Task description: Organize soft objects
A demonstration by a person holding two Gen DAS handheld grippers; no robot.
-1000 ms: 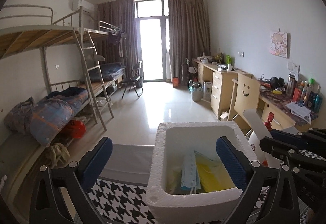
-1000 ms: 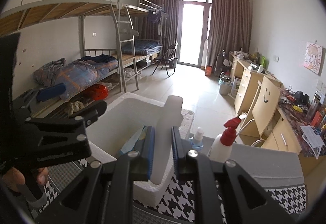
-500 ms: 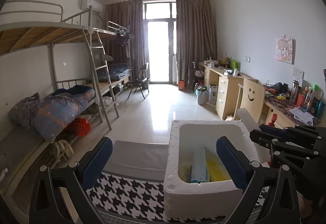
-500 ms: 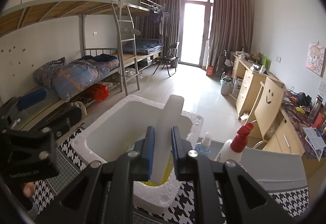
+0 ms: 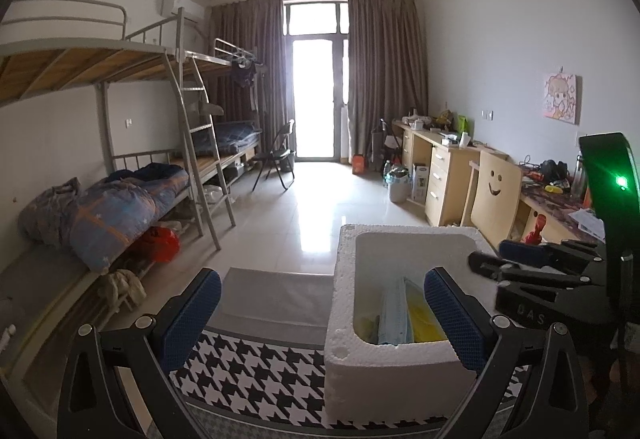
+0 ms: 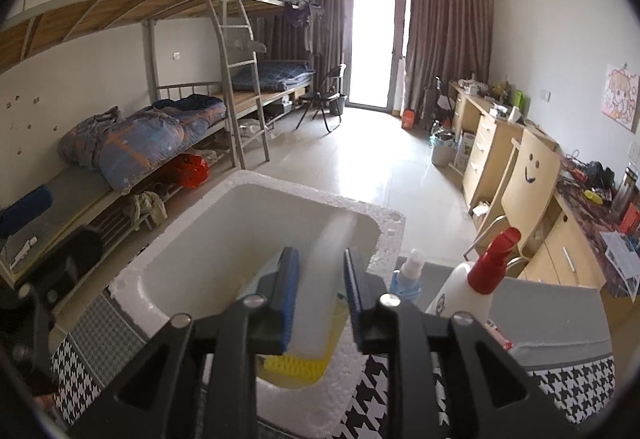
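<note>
Right wrist view: the right tongs (image 6: 321, 297) have just been opening, pads now loose around a blurry white foam strip (image 6: 320, 279) over the styrofoam box (image 6: 192, 259). Left tongs (image 5: 320, 313) spread wide, empty. Face masks (image 5: 394, 313) lie inside the box on the houndstooth desk (image 5: 256, 371).

The foam box (image 5: 384, 367) is white, grainy polystyrene with a matt, pebbled rim. Under it lies a woven houndstooth cloth (image 5: 256, 367). The floor (image 5: 320, 207) is glossy tile that mirrors the window light. On the left, the bunk frame (image 5: 192, 127) is grey painted metal with bare wooden slats; on the right, the desks (image 5: 440, 167) are pale smooth wood.
</note>
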